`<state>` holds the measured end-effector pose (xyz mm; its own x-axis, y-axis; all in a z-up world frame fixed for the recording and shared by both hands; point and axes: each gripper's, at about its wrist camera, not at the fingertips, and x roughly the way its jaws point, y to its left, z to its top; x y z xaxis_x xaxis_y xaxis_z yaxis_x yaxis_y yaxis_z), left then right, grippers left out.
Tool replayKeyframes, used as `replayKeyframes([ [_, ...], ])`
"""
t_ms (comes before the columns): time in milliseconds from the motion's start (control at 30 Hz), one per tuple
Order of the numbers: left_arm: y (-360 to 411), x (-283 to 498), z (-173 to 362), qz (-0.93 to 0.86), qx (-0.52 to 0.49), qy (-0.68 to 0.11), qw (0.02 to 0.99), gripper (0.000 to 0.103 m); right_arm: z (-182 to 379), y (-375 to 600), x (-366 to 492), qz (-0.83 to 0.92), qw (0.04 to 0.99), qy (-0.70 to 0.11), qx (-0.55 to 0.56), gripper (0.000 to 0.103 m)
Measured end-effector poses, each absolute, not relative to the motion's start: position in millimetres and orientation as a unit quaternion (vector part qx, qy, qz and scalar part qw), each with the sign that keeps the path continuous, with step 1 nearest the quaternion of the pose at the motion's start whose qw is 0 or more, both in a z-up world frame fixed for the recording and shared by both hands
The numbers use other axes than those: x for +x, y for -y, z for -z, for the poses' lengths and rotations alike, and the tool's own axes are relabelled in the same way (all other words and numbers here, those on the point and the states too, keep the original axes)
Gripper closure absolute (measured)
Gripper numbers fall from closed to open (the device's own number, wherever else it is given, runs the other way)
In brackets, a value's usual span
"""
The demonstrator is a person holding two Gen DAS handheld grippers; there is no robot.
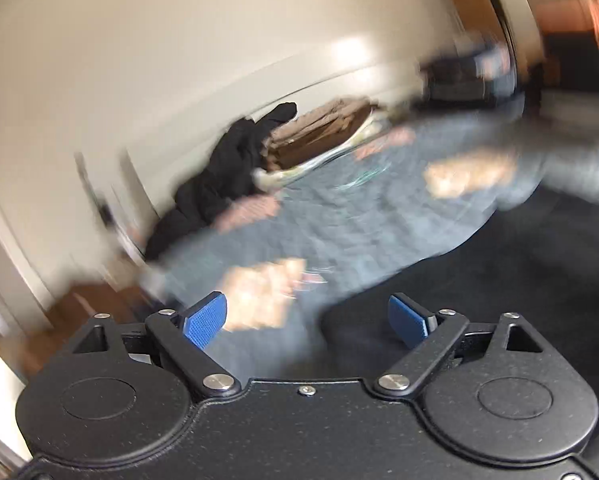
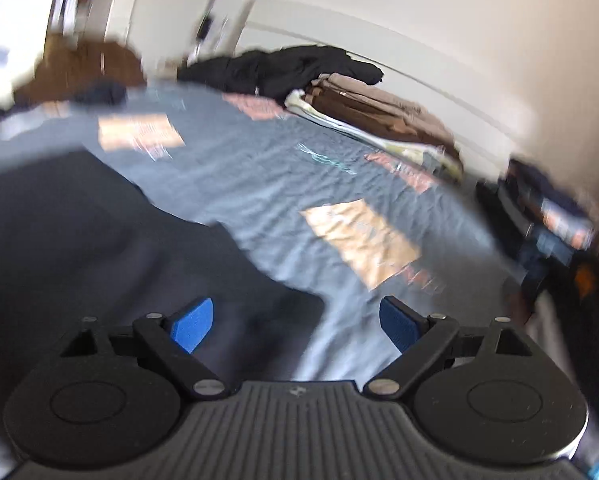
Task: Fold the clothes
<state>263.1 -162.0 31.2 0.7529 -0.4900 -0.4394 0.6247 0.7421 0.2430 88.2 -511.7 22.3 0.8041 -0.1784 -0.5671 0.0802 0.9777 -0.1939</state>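
Left gripper [image 1: 305,322]: blue pads spread wide, nothing between them, above the near edge of the dark garment [image 1: 479,300].
Right gripper [image 2: 295,326]: also wide open and empty, over the same garment [image 2: 99,232].
Dark garment: spread on the bed [image 2: 259,184], nearer than the black heap [image 2: 283,66] and the folded brown stack [image 2: 371,108].
Fold state: too blurred to tell.
Risk: both views smear; pads closing now could miss the garment's edge or pinch the bedcover with it.
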Motion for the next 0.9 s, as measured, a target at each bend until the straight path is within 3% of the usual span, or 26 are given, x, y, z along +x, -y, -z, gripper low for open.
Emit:
replayKeyframes([
  [233, 148, 261, 40, 0.448, -0.256, -0.359, 0.778, 0.01, 5, 462, 35, -0.065, 0.939, -0.286, 0.181, 0.011],
  [433, 144, 290, 109, 0.389, -0.357, -0.401, 0.749, 0.01, 50, 451, 51, -0.048, 0.92, -0.303, 0.243, 0.012],
  [500, 120, 301, 123, 0.357, -0.39, -0.399, 0.749, 0.021, 64, 466, 50, -0.03, 0.915, -0.305, 0.264, 0.012],
  [567, 99, 314, 130, 0.347, -0.429, -0.399, 0.733, 0.041, 72, 480, 46, -0.005, 0.916, -0.301, 0.266, 0.012],
  [633, 90, 321, 129, 0.342, -0.435, -0.399, 0.731, 0.047, 77, 491, 40, 0.015, 0.919, -0.294, 0.262, 0.012],
  [733, 88, 323, 117, 0.341, -0.425, -0.393, 0.741, 0.047, 75, 501, 33, 0.036, 0.924, -0.279, 0.258, 0.012],
  [800, 83, 314, 104, 0.341, -0.42, -0.385, 0.747, 0.033, 70, 506, 28, 0.047, 0.927, -0.268, 0.257, 0.012],
  [833, 79, 307, 96, 0.344, -0.418, -0.378, 0.752, 0.012, 68, 509, 26, 0.053, 0.929, -0.262, 0.256, 0.012],
  [867, 75, 297, 87, 0.347, -0.412, -0.364, 0.76, 0.001, 65, 511, 23, 0.058, 0.93, -0.256, 0.255, 0.012],
  [900, 73, 288, 79, 0.349, -0.407, -0.352, 0.767, 0.0, 63, 514, 21, 0.064, 0.932, -0.251, 0.254, 0.011],
])
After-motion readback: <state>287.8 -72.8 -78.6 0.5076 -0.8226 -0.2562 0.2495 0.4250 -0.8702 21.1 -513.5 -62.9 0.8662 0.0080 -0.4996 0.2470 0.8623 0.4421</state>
